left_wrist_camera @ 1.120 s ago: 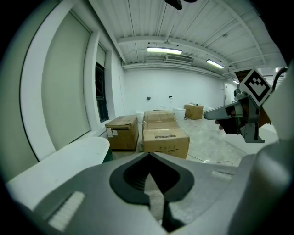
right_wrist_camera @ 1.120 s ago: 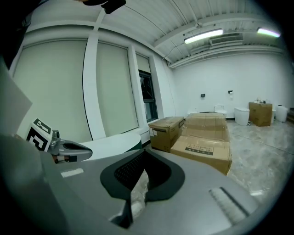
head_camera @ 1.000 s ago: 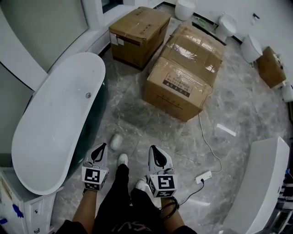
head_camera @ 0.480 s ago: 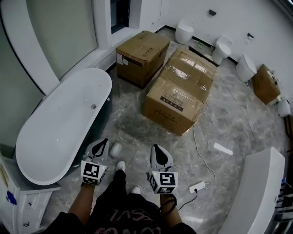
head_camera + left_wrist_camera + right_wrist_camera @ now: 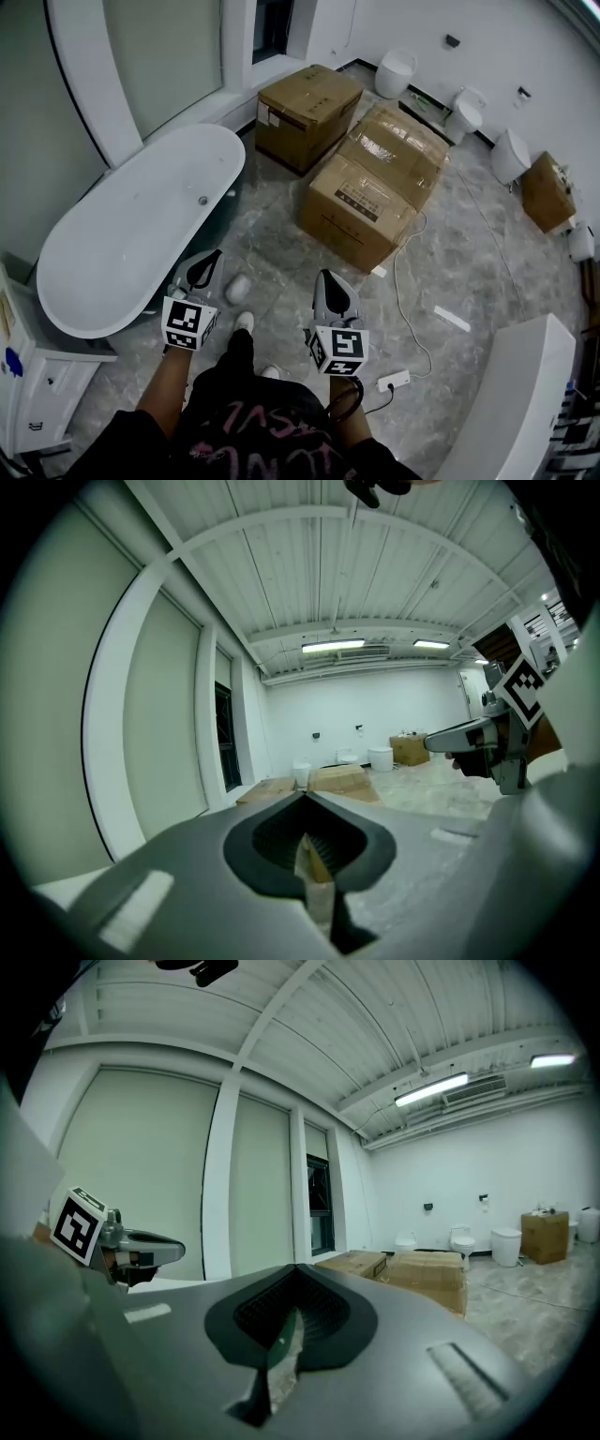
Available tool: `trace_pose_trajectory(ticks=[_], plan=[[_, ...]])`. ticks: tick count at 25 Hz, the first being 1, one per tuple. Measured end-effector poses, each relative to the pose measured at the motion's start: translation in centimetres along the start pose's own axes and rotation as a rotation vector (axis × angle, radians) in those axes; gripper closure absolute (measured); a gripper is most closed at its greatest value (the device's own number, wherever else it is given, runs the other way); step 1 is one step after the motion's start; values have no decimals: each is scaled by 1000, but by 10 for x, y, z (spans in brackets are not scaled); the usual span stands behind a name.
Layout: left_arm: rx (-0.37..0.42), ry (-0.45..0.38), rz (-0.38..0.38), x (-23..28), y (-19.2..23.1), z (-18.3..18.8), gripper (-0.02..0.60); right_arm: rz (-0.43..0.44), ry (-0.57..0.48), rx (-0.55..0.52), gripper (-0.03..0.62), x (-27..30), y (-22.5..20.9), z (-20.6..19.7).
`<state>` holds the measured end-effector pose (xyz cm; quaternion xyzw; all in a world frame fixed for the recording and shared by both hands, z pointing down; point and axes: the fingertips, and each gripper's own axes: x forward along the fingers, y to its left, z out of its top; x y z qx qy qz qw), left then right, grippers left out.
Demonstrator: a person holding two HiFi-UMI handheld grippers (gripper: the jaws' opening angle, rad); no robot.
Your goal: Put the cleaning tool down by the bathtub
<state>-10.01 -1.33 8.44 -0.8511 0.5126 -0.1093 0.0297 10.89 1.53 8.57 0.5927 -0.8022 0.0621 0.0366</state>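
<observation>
The white oval bathtub stands at the left. A small whitish cleaning tool lies on the grey marble floor just off the tub's near end, touching neither gripper. My left gripper hovers just left of it, shut and empty, its jaws pressed together in the left gripper view. My right gripper is held level further right, also shut with nothing in it. Each gripper shows in the other's view: the right gripper, the left gripper.
Two large cardboard boxes sit ahead. Toilets line the back wall. A cable with a power strip trails at the right, near a white fixture. A white cabinet stands at the lower left. My shoe is below the tool.
The head view has lifted and shows more of the room. Both grippers stayed shut and side by side. The whitish tool lies in the same place by the tub.
</observation>
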Motion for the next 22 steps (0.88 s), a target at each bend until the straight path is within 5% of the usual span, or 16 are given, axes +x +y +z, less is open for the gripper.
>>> trace_pose_trajectory(ticks=[22], plan=[[-16,0,26,-27,9,-12,581,41,-1,-24,576,2,33,-5]])
